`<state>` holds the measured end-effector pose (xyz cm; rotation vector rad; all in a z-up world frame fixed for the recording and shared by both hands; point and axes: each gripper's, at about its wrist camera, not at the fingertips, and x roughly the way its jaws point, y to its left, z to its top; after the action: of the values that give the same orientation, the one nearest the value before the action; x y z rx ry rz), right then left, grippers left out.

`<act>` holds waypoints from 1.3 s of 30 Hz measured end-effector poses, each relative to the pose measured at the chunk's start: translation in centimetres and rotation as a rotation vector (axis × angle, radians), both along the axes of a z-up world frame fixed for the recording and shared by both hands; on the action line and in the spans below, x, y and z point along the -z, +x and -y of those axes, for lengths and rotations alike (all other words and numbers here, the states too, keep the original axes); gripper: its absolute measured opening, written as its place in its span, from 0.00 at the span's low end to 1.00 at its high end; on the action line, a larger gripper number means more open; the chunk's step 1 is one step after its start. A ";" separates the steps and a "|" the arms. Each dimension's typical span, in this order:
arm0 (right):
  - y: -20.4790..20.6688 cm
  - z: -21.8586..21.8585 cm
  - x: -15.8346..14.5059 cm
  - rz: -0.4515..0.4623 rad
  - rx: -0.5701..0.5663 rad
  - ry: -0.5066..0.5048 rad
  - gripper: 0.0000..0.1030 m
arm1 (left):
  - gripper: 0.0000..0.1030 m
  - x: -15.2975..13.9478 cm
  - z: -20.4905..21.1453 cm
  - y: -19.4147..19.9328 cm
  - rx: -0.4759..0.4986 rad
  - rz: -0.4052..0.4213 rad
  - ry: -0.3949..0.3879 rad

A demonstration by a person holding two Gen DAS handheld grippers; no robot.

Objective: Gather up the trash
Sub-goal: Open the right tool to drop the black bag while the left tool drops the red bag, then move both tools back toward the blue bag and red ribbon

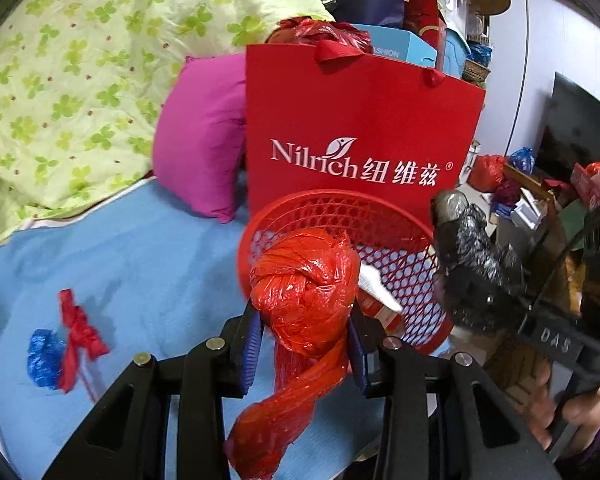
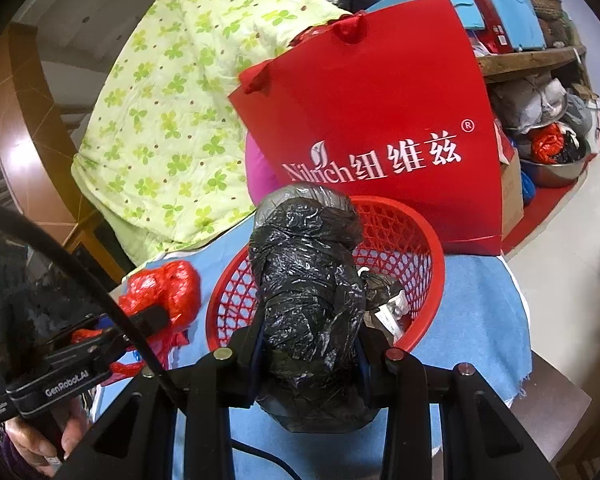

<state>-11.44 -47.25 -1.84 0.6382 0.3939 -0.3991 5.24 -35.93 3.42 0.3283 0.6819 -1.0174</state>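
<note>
My left gripper (image 1: 305, 320) is shut on a knotted red plastic bag (image 1: 304, 280), held at the near rim of a red mesh basket (image 1: 340, 197); the bag's tail hangs down between the fingers. My right gripper (image 2: 312, 336) is shut on a crumpled black plastic bundle (image 2: 308, 272) over the near side of the same basket (image 2: 420, 220). The left wrist view shows that black bundle (image 1: 476, 268) at the basket's right edge. The basket holds white paper (image 1: 376, 284) and grey wrappers (image 2: 388, 312). A blue scrap (image 1: 44, 356) and a red scrap (image 1: 80, 328) lie on the blue sheet (image 1: 140, 260).
A red paper gift bag (image 1: 360, 120) stands right behind the basket. Left of it lie a pink pillow (image 1: 200, 140) and a green clover quilt (image 1: 80, 60). Boxes and bagged clutter (image 2: 548, 140) fill the far right. A hand (image 2: 40, 444) grips the left tool.
</note>
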 end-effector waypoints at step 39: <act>6.2 -12.7 -1.9 0.159 -0.137 -0.535 0.61 | 0.65 12.0 -20.4 8.1 -0.507 -0.036 0.114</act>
<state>-5.23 -34.56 0.05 0.1186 0.1643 -0.3025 13.30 -15.55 -8.61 0.2196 0.8065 -0.5038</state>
